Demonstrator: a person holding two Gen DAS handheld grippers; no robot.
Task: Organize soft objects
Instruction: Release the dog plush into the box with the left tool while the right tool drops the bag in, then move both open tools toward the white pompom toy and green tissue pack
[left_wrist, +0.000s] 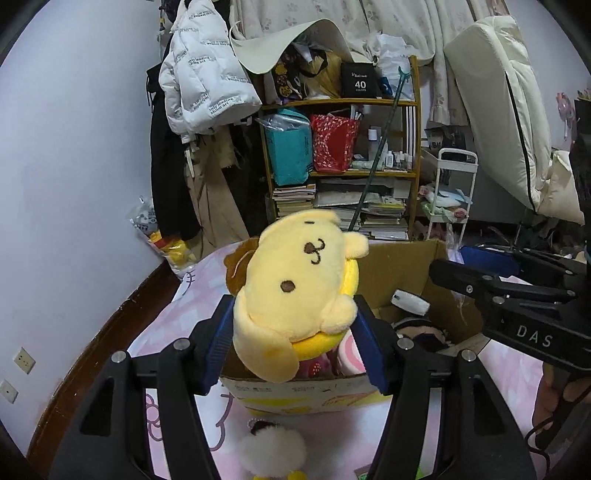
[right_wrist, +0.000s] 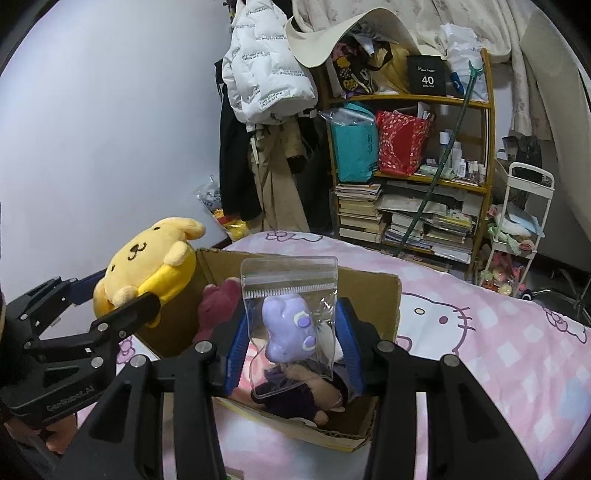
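Left wrist view: left gripper (left_wrist: 295, 345) clamps a fluffy yellow dog plush (left_wrist: 295, 295).

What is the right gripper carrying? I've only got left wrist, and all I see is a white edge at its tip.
Observer: A clear zip bag with a purple squishy toy inside.
Operator: Where's the grip on it?
Observer: The right gripper pinches the bag's two side edges level with the toy. The zip end sticks up above the pads.
Operator: What's under it?
Observer: The open cardboard box. Directly beneath the bag lies a dark purple plush. I can't tell whether the bag touches it.
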